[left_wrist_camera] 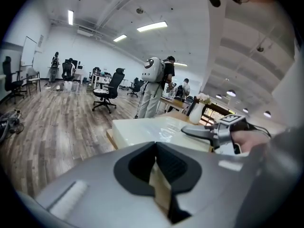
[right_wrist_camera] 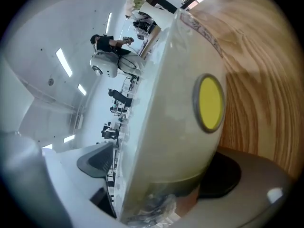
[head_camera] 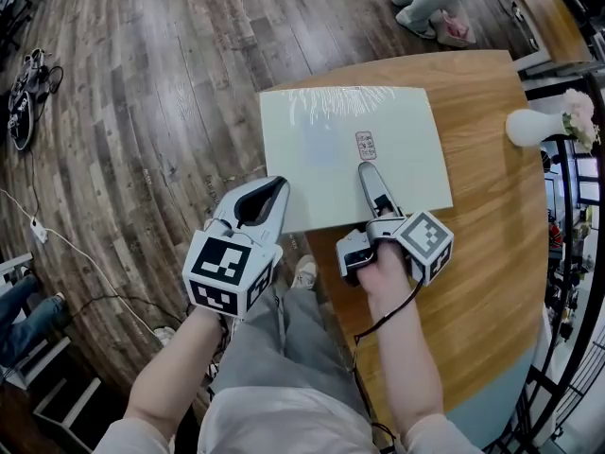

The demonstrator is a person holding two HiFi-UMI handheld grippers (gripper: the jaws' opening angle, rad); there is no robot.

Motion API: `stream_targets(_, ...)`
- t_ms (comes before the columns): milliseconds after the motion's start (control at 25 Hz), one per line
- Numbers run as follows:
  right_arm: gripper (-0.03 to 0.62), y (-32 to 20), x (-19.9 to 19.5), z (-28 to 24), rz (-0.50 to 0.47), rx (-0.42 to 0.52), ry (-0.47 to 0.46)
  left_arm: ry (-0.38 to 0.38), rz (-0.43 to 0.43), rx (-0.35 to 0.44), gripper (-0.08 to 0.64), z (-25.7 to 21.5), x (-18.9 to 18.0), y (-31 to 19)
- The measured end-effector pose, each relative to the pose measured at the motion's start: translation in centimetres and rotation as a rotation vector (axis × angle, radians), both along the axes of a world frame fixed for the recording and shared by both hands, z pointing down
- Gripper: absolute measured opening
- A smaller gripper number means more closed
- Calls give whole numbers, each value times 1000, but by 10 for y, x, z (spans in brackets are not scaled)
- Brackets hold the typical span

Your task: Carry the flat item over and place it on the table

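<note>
The flat item is a pale cream panel with a small printed label. It lies on the round wooden table, its left side hanging over the table's edge. My left gripper is shut on the panel's near left corner; in the left gripper view the thin edge sits pinched between the black pads. My right gripper straddles the near edge, open: one jaw stands clear of the panel, which bears a round yellow sticker, and the other lies under it.
A white vase with flowers stands at the table's far right. Someone's feet are on the wood floor beyond the table. Cables lie on the floor at left. An office chair and a standing person are further off.
</note>
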State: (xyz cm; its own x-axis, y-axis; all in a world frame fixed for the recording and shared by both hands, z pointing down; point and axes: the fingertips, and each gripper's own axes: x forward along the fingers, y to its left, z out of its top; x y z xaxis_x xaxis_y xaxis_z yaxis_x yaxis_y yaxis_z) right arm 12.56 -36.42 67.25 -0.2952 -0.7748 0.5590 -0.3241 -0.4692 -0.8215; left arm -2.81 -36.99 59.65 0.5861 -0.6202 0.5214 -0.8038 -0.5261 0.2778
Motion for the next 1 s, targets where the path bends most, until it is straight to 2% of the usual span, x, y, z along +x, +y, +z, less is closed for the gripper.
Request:
stream_targets(80, 578, 1, -2, -3, -43, -8, 15, 1, -10, -6, 2, 2, 0, 1)
stream_targets(160, 600, 7, -1, -7, -83, -32, 49, 8, -17, -13, 2, 3, 2, 3)
stream_targets(400, 598, 28, 14, -9, -141, -125, 200, 2, -20, -30, 2, 11, 8, 10)
stream_targets(560, 597, 42, 27, -18, -166, -116, 342, -1, -24, -42, 2, 15, 11, 18)
stream_targets(680, 584, 48, 29, -28, -169, -89, 376, 2, -21, -39, 2, 11, 12, 21)
stream_targets(800, 531, 52, 22, -46, -197, -26, 416, 18, -25, -14, 2, -5, 12, 22)
stream_targets(1000, 318, 53, 11, -102, -248, 174, 529, 25, -30, 73, 2, -47, 11, 27)
